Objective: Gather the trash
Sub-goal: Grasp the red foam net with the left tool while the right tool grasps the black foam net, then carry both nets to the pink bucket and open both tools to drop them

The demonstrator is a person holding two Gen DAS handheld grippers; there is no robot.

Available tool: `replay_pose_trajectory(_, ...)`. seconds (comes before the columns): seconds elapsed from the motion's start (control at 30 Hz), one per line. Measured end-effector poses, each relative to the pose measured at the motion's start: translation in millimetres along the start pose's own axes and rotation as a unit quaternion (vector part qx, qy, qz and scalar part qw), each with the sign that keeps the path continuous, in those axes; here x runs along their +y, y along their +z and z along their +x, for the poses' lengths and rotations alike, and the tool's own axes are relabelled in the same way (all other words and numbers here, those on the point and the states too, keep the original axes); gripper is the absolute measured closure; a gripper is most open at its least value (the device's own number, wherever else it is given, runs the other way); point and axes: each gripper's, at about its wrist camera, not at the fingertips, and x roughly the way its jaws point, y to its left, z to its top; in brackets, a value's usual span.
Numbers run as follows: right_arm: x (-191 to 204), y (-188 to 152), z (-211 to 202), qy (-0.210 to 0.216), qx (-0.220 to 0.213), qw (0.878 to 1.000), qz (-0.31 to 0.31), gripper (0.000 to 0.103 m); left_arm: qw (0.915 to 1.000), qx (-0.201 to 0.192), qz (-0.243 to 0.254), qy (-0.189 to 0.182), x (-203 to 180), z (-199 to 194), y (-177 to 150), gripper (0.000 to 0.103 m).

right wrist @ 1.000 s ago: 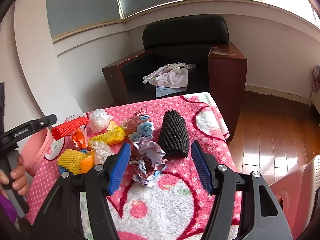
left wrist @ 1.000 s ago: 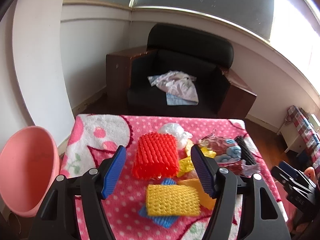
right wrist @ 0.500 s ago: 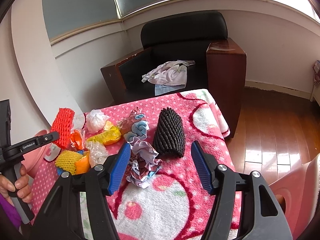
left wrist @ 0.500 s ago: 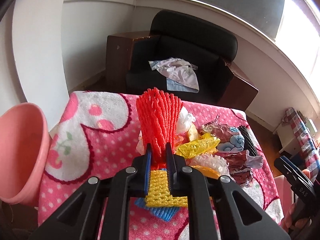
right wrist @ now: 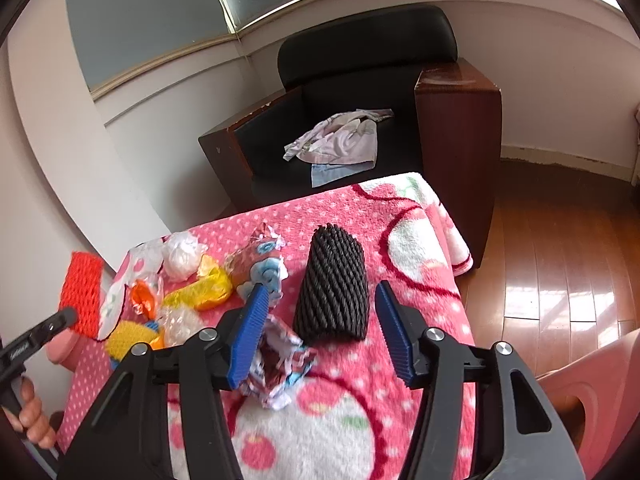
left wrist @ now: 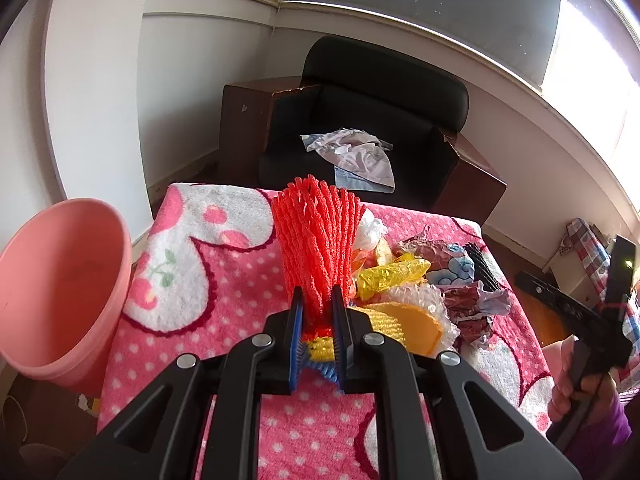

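Note:
My left gripper (left wrist: 317,300) is shut on a red foam net (left wrist: 318,240), which stands up out of the jaws above the pink cloth; the red foam net (right wrist: 82,294) also shows at the left edge of the right wrist view. A pink bin (left wrist: 60,300) gapes at the left of the table. My right gripper (right wrist: 320,304) has its jaws closing around a black foam net (right wrist: 332,284) lying on the cloth; the pads do not touch it. A crumpled foil wrapper (right wrist: 280,364) lies by its left finger.
A heap of trash sits mid-table: yellow foam net (left wrist: 384,322), yellow plastic bag (right wrist: 202,290), white bag (right wrist: 182,254), bubble wrap (right wrist: 178,320), printed wrapper (right wrist: 260,264). A black armchair (right wrist: 360,80) with cloth on its seat stands behind the table. Wooden floor (right wrist: 560,260) lies to the right.
The left gripper closed on the red foam net and lifted it upright, moving toward the bin side. The right gripper moved down over the black net and its jaws began narrowing.

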Motion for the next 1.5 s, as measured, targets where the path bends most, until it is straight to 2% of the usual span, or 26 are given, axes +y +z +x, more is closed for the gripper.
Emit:
replay_pose_trajectory(0.07,-1.0,0.4,9.3,-0.003,0.012,1.0,0.0,0.05,1.0,0.0,-0.003,0.001,1.5,-1.4,-0.8,0.091)
replay_pose_trajectory(0.17,-3.4,-3.0,24.0,-0.002,0.042,0.999,0.007,0.061,1.0,0.0,-0.004,0.002,2.9,-3.1,-2.7,0.091)
replay_pose_trajectory(0.23,-6.3,-6.6,29.9,-0.001,0.059,0.998,0.017,0.075,1.0,0.0,-0.006,0.001,3.4,-4.3,-4.0,0.091)
replay_pose_trajectory(0.33,-11.8,-9.9,29.8,0.003,0.063,0.997,0.032,0.087,1.0,-0.002,-0.008,-0.001,4.5,-6.7,-4.7,0.091)
replay_pose_trajectory(0.4,-13.1,-10.9,25.1,0.005,0.06,0.998,0.034,0.091,1.0,-0.004,-0.008,-0.002,5.1,-8.0,-5.1,0.091)
replay_pose_trajectory(0.6,-10.2,-8.5,2.2,0.009,0.035,0.999,0.036,0.092,0.9998,-0.013,-0.011,-0.005,6.7,-13.1,-5.2,0.091)
replay_pose_trajectory(0.83,16.7,2.4,-26.1,0.034,0.003,0.999,0.012,0.092,0.9995,-0.029,-0.015,0.0,12.8,-25.0,-5.7,0.091)
replay_pose_trajectory(1.17,83.2,8.7,-32.3,0.095,0.001,0.995,-0.042,0.092,0.9975,-0.054,-0.043,0.015,39.0,-48.3,-9.3,0.091)
replay_pose_trajectory(1.5,176.4,2.9,-13.6,0.166,0.026,0.98,-0.109,0.092,0.9921,-0.081,-0.076,0.057,87.3,-75.9,-15.1,0.091)
